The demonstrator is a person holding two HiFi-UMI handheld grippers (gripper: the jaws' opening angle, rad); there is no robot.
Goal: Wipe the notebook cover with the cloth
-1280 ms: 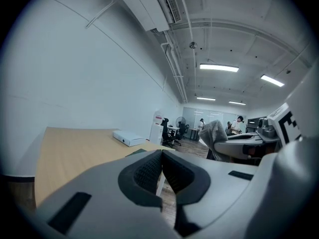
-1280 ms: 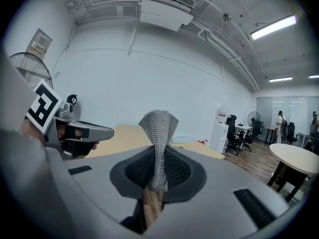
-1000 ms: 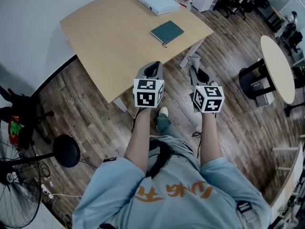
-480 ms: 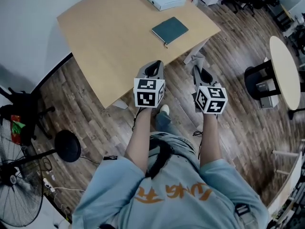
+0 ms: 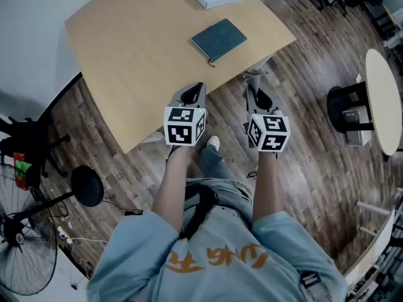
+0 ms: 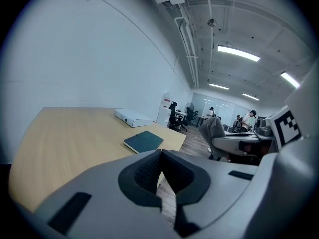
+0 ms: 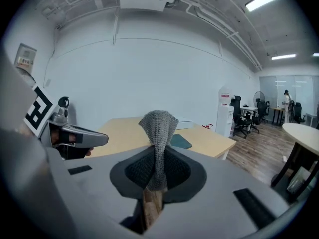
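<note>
Teal notebook (image 5: 218, 39) lies closed, flat; grey knit cloth (image 7: 158, 128) stands upright.

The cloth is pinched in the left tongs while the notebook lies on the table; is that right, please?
Not quite. The cloth is pinched in the right tongs, not the left, as the right gripper view shows; the left tongs are shut on nothing. The notebook does lie on the table.
</note>
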